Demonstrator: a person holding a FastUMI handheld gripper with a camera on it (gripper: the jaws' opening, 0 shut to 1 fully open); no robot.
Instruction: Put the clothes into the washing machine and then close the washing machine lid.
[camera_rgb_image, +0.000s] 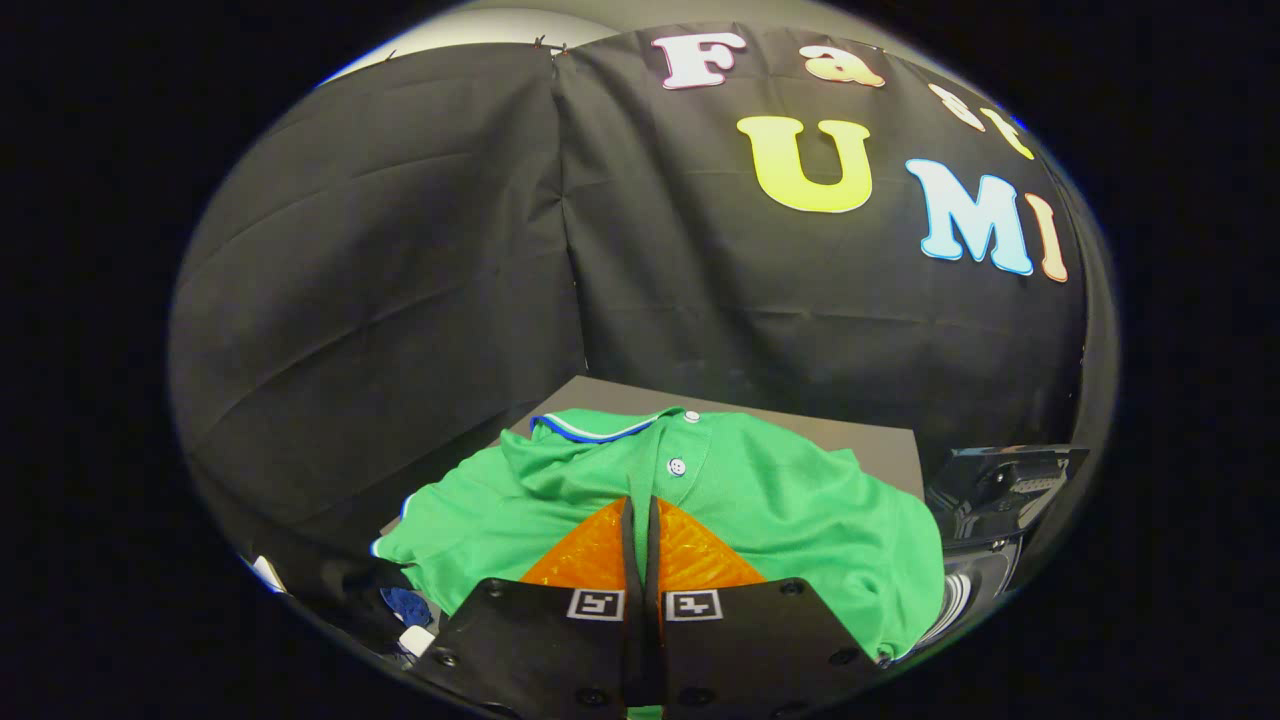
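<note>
Green cotton-looking polo shirt (800, 490) with a blue-and-white trimmed collar is spread out flat on a dark grey counter (880, 450), buttons up, collar pointing toward the back wall. You can see two small white buttons on the placket, one near the collar and one a bit lower. The shirt covers most of the counter, with one sleeve hanging off toward the left side and the hem bunching over the near right edge.

The gripper (640, 510) sits right over the middle of the shirt, just below the lower button. Its jaws are pressed together, basically no gap between them, and I can't honestly tell whether any fabric is caught between the tips or they're just resting above it.

Off to the right of the shirt, just beside the counter edge, there's a dark glossy washing machine (990, 510) with its lid standing up; a ribbed pale bit shows lower down next to the shirt's hem.

Down on the left, below the sleeve, there's some blue and white stuff (408, 606), too small and dark to tell what it is. Black cloth wall (380, 260) runs behind everything, meeting in a corner behind the counter.
</note>
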